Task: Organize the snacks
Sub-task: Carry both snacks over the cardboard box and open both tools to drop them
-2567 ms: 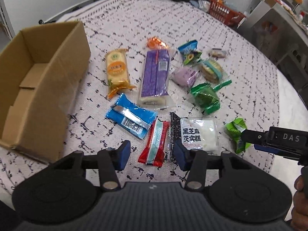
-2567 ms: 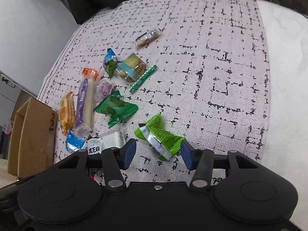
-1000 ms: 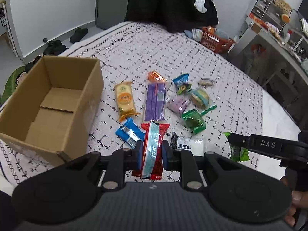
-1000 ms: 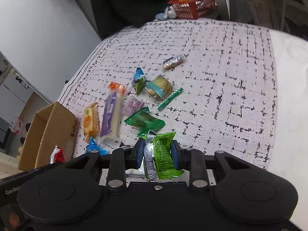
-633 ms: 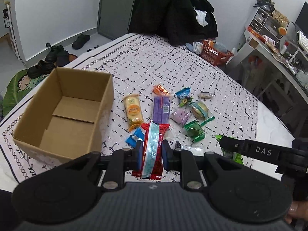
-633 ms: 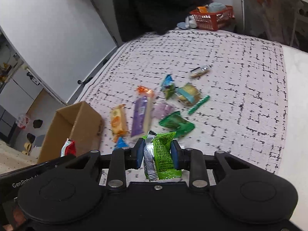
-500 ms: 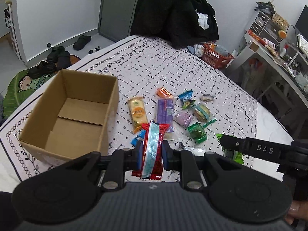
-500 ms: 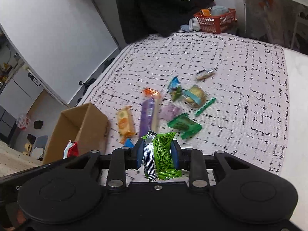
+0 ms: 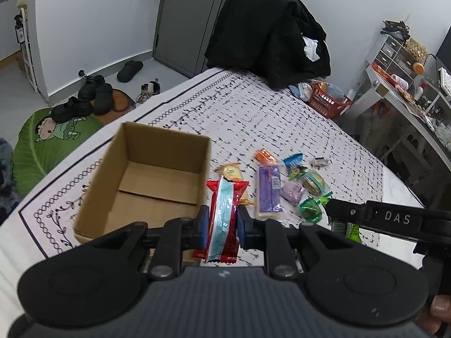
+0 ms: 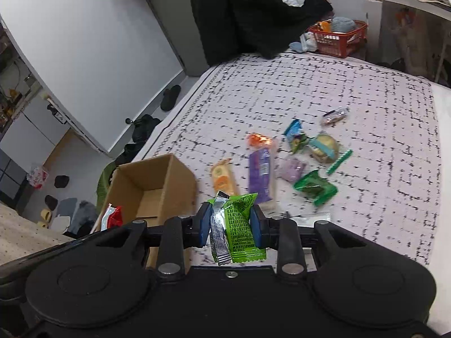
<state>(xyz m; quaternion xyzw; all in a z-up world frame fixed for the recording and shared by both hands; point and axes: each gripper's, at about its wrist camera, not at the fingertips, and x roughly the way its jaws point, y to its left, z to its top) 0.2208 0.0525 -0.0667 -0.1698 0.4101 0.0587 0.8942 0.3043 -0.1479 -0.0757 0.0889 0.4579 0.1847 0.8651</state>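
- Brown cardboard box (image 9: pixel 146 180), open top, nothing visible inside, sits at the left edge of the bed (image 9: pixel 253 107); the patterned cover carries everything.
- Left gripper (image 9: pixel 223 222): fingers clenched on a red packet (image 9: pixel 224 219) with a pale blue stripe, held upright above the bed, just right of the box's near right corner.
- Loose snacks lie right of the box toward the middle of the bed: yellow packet (image 10: pixel 224 178), long purple packet (image 10: pixel 260 173), dark green packet (image 10: pixel 314 187), and smaller ones beyond.
- Right gripper (image 10: pixel 230 225): fingers clenched on a light green packet (image 10: pixel 239 225), aloft near the bed's near edge, right of the left gripper.
- Judgement: step in hand is carrying both packets to the box.
- To do it well: bring each packet fully over the opening, clear of the right wall, before releasing; lower a little so it drops flat; go one gripper at a time, left first, to avoid crowding.
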